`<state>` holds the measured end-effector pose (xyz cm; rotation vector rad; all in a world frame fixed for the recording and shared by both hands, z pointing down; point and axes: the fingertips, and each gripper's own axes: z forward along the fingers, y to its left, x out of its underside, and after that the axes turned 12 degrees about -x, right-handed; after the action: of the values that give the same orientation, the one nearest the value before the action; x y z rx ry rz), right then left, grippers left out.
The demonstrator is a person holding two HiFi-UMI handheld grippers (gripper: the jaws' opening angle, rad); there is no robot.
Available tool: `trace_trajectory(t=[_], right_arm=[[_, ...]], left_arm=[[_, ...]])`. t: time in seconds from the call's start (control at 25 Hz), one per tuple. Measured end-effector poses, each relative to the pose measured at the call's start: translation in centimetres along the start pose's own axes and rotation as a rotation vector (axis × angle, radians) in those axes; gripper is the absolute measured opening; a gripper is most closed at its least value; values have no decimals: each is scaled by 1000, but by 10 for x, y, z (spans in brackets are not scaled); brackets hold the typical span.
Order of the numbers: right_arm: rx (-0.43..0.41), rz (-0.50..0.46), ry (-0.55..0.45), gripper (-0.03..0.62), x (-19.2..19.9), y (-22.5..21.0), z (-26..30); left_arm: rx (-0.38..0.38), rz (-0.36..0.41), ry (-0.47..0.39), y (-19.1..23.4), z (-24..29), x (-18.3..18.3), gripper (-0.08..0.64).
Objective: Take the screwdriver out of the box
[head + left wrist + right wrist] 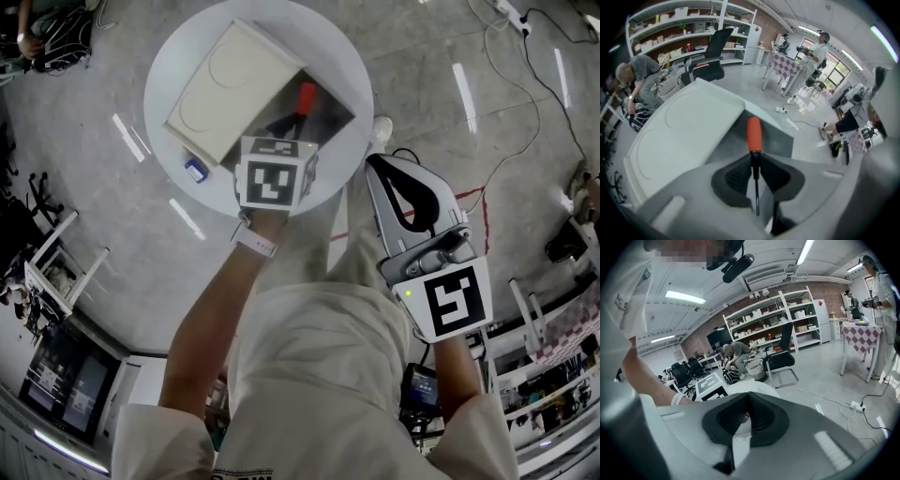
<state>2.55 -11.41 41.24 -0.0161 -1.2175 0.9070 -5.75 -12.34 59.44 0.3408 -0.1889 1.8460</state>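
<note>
- Head view: a white box [230, 89] lies across the round table [178, 56], its open end toward the table's right edge. The left tool [286, 127] hangs over that end. The right tool [394, 178] is off the table's right edge.
- Left gripper view: the left tool pinches the screwdriver [754, 136] by its black shaft, orange handle over the open box.
- Right gripper view: the right tool's jaws meet, empty.
</note>
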Motion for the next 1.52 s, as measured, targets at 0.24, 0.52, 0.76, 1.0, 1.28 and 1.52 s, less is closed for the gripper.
trace_trajectory(t=[0.24,0.52,0.76,1.0,1.28,1.52], right_arm=[[4,-49,-14,-2,-14,14,-20],[24,-98,-2,-2,-36,39,-42],[40,-137,-27,-2,-63,61,-61],[74,-208,-38,-2,-88,79,-85],[94,-254,-69,-2,-115,111,-96],[116,-290,-100,-2,-137,127,-105]], left_arm=[[-11,29,-74,-8,-36,-12,58],[-28,28,-204,-6,-95,-32,57],[-13,46,-304,-10,-155,-46,57],[-12,18,-407,-6,-220,-54,57],[-8,-15,-549,3,-301,-60,57],[-3,-57,-661,8,-358,-62,57]])
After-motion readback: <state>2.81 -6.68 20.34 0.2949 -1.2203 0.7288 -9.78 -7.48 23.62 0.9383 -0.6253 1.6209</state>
